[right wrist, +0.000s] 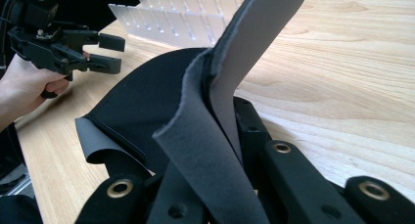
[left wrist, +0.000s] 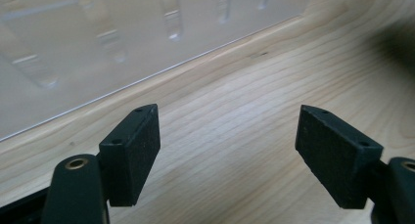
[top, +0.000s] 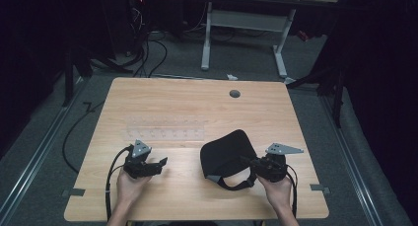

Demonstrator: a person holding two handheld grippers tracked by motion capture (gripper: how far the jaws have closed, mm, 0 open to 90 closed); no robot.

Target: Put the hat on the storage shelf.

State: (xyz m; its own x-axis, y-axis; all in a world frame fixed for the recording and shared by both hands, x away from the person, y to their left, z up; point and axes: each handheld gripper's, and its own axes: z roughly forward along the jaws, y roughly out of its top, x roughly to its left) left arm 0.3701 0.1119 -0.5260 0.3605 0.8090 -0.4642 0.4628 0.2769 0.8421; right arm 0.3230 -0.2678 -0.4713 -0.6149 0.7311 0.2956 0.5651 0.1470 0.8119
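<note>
Clamping one black pouch (top: 227, 154), the right tool (top: 252, 163) grips; left tool (top: 158, 163) gapes beside one clear rack (top: 162, 128).

Table (top: 162, 95): pale wood-grain top, smooth, slight satin sheen. Black pouch (top: 224, 152): matt cloth outside, grey felt-like lining, soft foam-like thick edge in the right gripper view. Clear rack (top: 165, 130): translucent plastic, glossy, frosted look. Left gripper (left wrist: 227, 145): matt black plastic jaws, pads finely rough, brass-coloured metal eyelets.
</note>
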